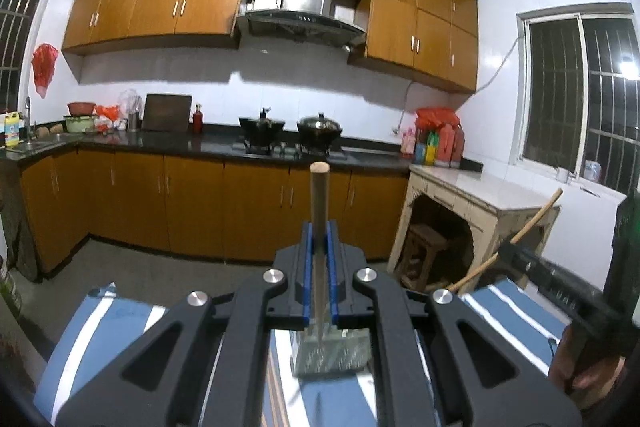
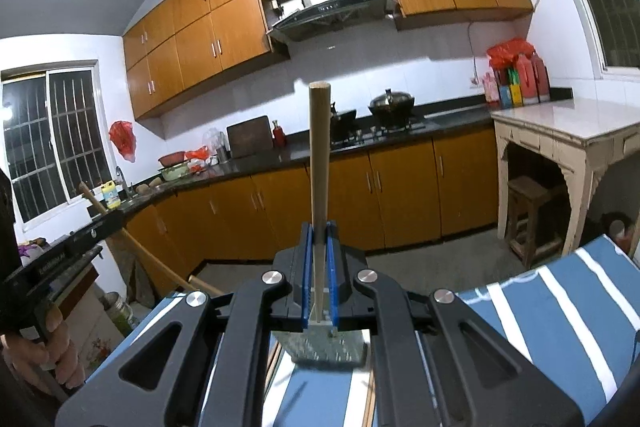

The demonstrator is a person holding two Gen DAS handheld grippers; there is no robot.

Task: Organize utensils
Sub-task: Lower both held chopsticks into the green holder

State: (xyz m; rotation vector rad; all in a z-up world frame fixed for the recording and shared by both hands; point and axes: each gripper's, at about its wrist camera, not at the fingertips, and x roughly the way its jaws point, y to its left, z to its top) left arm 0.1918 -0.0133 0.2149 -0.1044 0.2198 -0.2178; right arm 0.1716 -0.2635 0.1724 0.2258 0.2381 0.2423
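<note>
My left gripper (image 1: 319,227) is shut on a wooden chopstick (image 1: 319,203) that stands upright between its blue pads, lower end over a grey mesh utensil holder (image 1: 332,353) on the blue-and-white striped cloth (image 1: 104,323). My right gripper (image 2: 319,227) is shut on another wooden chopstick (image 2: 319,155), also upright, above the same mesh holder (image 2: 328,349). The right gripper shows at the right of the left wrist view (image 1: 516,259) with its chopstick (image 1: 536,217). The left gripper shows at the left of the right wrist view (image 2: 84,239).
More chopsticks lie on the striped cloth (image 2: 560,307) beside the holder. Beyond are orange kitchen cabinets (image 1: 200,203), a black counter with two pots (image 1: 320,125), a white side table (image 1: 480,187) with a wooden stool under it.
</note>
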